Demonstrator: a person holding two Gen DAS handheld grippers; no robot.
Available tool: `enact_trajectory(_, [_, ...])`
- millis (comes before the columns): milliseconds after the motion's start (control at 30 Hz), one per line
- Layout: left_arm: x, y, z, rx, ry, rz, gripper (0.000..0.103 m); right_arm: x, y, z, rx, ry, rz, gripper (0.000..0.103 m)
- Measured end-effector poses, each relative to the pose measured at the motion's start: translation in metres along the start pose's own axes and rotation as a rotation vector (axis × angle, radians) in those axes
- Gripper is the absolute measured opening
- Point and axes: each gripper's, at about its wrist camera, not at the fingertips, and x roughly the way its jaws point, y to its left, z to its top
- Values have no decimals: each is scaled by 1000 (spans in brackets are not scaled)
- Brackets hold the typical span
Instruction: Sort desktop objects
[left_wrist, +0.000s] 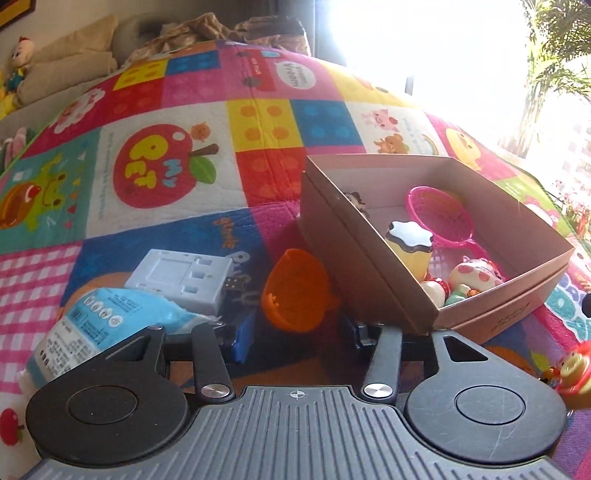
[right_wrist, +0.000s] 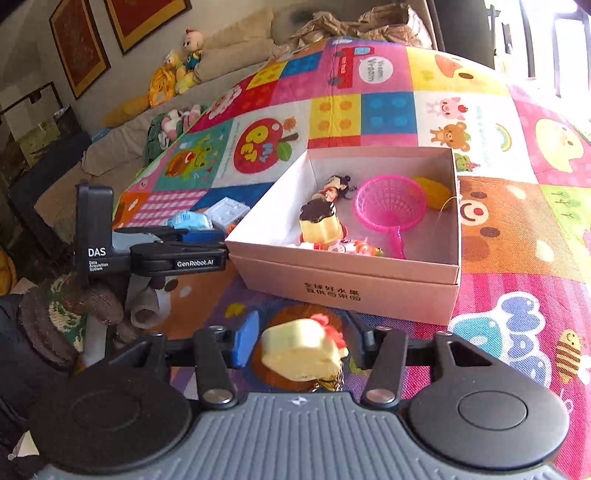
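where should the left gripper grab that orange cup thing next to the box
Grip the orange cup by its thin rim, one finger inside the hollow and one outside. It lies tipped on its side against the cardboard box wall, its opening facing the left gripper, so come straight ahead at the left part of the rim, away from the box. The jaws are already open.

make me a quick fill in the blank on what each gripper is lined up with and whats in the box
The left gripper is open around an ___ half shell.
The right gripper is open around a pale ___ toy.
The net in the box is ___.

Missing: orange; yellow; pink
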Motion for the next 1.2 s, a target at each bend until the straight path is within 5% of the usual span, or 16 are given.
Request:
enact_trajectory(133, [8, 0, 5, 4, 4, -6, 51, 2, -4, -13, 35, -76, -67, 72])
enact_trajectory(333, [8, 5, 0, -17, 29, 0, 35, 17, -24, -32, 136, -40, -98, 76])
enact_trajectory(733, [-68, 7, -41, -19, 11, -8, 30, 34, -10, -47, 65, -58, -190, 89])
enact_trajectory(800, [-77, 4, -42, -4, -7, 17, 36, 36, -8, -47, 59, -57, -190, 90])
enact_trajectory(867, [-79, -2, -42, 24, -33, 43, 72, 36, -8, -47, 55, -56, -189, 91])
enact_trajectory(933, [-74, -8, -39, 47, -51, 71, 84, 37, -7, -47, 54, -54, -188, 92])
enact_trajectory(1200, [-37, -19, -37, 47, 38, 159, 96, 37, -10, -47, 68, -53, -174, 102])
